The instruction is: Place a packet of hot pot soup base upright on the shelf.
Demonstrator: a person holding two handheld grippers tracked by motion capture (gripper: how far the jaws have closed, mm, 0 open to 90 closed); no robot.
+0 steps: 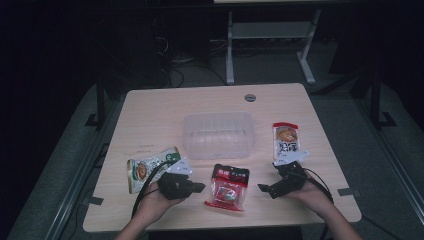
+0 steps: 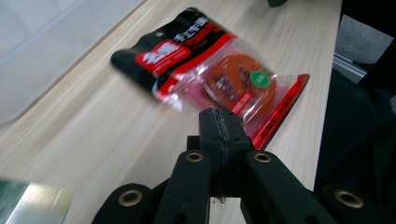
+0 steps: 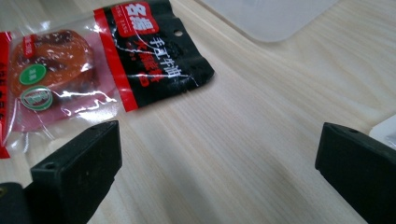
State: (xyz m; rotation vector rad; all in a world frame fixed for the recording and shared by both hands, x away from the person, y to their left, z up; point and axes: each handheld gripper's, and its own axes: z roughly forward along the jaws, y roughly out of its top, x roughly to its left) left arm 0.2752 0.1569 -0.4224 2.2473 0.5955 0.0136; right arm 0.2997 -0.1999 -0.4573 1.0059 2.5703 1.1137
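The red packet [image 1: 228, 186] lies flat at lower centre of the table [image 1: 150, 115], between both grippers. The left gripper [image 1: 200, 187], jaws pressed together on nothing, points at it. The right gripper [image 1: 265, 189] has jaws wide apart. A clear tub [image 1: 218, 134] sits above centre.

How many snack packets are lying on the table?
3. A green packet lies at the left, beside the left gripper. A red and black packet lies in the middle, in front of the clear tub. An orange packet lies at the right.
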